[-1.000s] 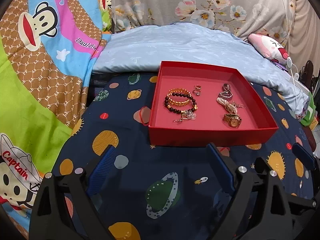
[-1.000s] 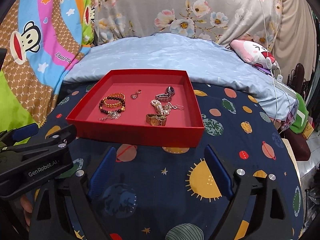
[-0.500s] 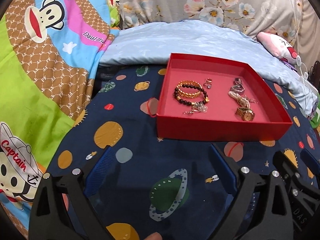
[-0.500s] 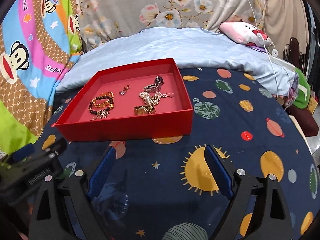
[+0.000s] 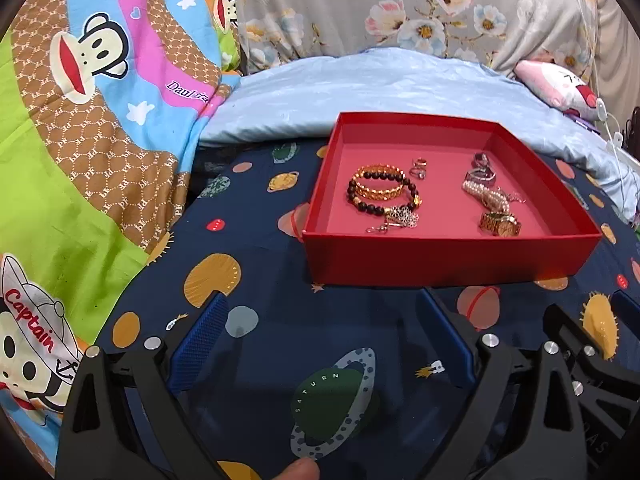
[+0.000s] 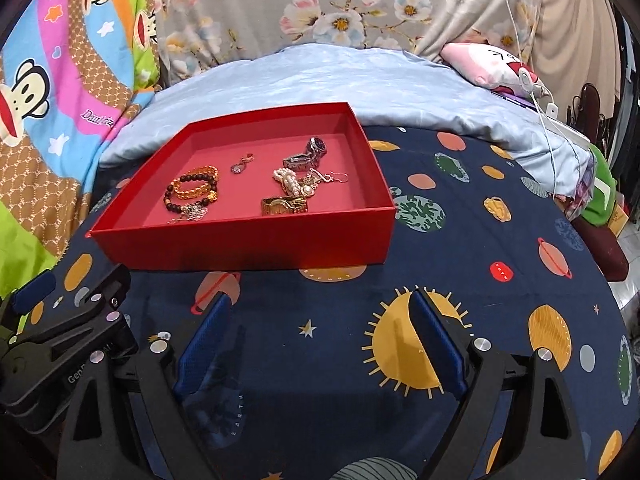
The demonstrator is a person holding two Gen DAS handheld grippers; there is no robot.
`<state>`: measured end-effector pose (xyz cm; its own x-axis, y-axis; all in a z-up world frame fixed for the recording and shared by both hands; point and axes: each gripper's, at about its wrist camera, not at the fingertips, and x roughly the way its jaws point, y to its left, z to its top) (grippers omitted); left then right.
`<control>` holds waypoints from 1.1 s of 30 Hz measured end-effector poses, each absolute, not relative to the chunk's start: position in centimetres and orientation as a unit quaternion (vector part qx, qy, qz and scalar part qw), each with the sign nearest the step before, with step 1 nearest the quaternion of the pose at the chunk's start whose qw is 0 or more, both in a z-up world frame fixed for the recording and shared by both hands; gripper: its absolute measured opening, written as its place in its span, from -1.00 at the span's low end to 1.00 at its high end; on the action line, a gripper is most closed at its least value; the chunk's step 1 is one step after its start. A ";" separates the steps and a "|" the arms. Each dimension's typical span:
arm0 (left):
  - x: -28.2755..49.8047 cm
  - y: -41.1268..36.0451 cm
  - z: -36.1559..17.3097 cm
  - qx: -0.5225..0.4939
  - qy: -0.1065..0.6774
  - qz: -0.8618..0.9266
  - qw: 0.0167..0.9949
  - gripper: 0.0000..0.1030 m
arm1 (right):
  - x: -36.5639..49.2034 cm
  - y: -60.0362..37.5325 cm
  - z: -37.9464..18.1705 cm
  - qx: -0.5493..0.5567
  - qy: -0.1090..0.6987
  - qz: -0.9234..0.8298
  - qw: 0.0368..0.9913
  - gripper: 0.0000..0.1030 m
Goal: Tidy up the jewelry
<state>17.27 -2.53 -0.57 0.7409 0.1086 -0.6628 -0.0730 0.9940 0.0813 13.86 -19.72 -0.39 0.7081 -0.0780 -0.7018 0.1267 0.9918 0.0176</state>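
My left gripper (image 5: 320,340) & right gripper (image 6: 320,336): both spread wide, nothing between. Shallow red cardboard box (image 5: 448,260) w/ jewelry sits just ahead on the navy planet-print sheet (image 5: 280,320).

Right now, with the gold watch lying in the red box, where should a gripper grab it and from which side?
Grip the gold watch across its case, one finger on each side, coming from above. It lies flat on the floor of the red box, close behind the near wall, so a low approach looks blocked. The pearl bracelet touches its far side; stay clear.

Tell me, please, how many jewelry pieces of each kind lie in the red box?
In the red box:
Bead bracelets: 2
Watches: 2
Pearl bracelet: 1
Pendant: 1
Silver charm piece: 1
Total: 7, tangled bits aside.
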 end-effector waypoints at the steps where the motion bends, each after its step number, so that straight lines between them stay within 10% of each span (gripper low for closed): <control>1: 17.4 -2.5 -0.7 0.025 0.360 0.050 0.931 0.79 | 13.8 -19.6 -0.4 0.029 0.378 -0.058 0.924 0.70; 33: 17.0 -2.6 -0.5 0.023 0.352 0.052 0.934 0.78 | 13.7 -19.9 -0.3 0.028 0.370 -0.060 0.927 0.70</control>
<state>17.00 -2.57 -0.52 0.7463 0.1134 -0.6558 -0.0810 0.9935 0.0796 13.66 -19.89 -0.26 0.7193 -0.0907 -0.6888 0.1321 0.9912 0.0074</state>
